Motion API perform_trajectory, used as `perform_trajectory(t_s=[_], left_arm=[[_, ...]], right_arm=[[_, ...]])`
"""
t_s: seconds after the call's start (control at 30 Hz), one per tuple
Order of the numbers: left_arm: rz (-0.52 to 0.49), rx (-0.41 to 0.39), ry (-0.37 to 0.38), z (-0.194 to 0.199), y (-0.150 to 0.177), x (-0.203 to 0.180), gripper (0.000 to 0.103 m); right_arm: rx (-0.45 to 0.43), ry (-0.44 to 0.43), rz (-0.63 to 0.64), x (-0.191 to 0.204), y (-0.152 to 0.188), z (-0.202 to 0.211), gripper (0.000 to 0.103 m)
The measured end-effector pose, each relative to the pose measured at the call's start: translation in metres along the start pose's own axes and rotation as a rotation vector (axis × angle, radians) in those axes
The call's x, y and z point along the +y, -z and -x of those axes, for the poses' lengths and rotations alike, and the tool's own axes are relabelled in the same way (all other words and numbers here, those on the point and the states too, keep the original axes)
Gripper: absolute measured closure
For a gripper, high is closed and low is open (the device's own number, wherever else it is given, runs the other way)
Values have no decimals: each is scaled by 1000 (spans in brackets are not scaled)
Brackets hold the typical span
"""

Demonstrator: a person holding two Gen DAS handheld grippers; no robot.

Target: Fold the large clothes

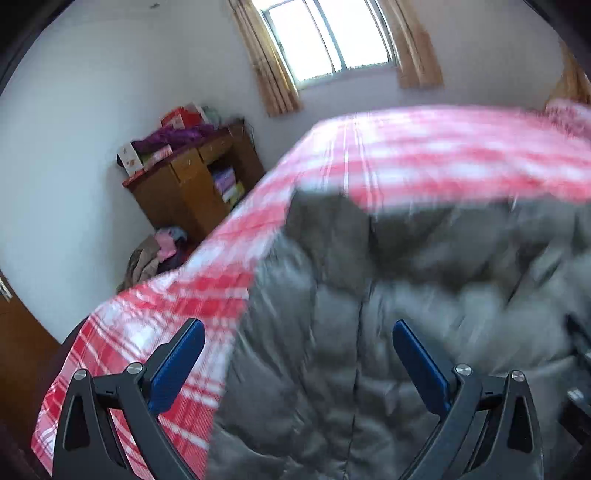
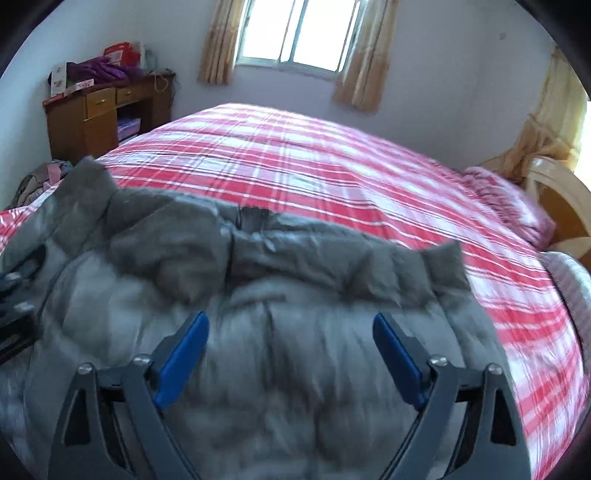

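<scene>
A grey quilted puffer jacket (image 1: 388, 314) lies spread on a bed with a red and white plaid sheet (image 1: 424, 155). My left gripper (image 1: 298, 328) is open and empty, held above the jacket near its left edge. In the right wrist view the jacket (image 2: 280, 306) fills the near bed, its collar (image 2: 255, 221) toward the far side. My right gripper (image 2: 291, 321) is open and empty above the jacket's middle. The left gripper shows at the left edge of the right wrist view (image 2: 14, 295). Both views are motion-blurred.
A wooden desk (image 2: 96, 118) piled with boxes and purple cloth stands in the far left corner, with a clothes heap (image 1: 155, 254) on the floor beside it. A window with curtains (image 2: 295, 33) is behind. A pink pillow (image 2: 509, 199) and chair (image 2: 554, 206) are at right.
</scene>
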State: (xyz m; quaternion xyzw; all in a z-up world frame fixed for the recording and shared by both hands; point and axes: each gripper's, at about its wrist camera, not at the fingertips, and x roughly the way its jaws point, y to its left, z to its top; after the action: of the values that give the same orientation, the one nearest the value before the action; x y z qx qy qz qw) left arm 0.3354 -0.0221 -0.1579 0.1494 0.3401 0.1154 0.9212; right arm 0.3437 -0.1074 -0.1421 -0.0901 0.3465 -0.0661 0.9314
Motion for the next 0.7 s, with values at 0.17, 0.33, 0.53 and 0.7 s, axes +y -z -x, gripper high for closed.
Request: perform_trajectory(t_s=[0.17, 0.33, 0.53, 0.7], left_arm=[[60, 16, 9, -12, 13, 2, 1], [96, 25, -17, 14, 21, 23, 1], [303, 44, 24, 57, 64, 91, 1], [309, 178, 95, 22, 85, 77, 1]], right_arm=[[45, 28, 39, 16, 37, -15, 9], [72, 15, 50, 15, 34, -24, 7], [-54, -19, -22, -16, 46, 42, 6], [-19, 20, 67, 3, 71, 42, 5]])
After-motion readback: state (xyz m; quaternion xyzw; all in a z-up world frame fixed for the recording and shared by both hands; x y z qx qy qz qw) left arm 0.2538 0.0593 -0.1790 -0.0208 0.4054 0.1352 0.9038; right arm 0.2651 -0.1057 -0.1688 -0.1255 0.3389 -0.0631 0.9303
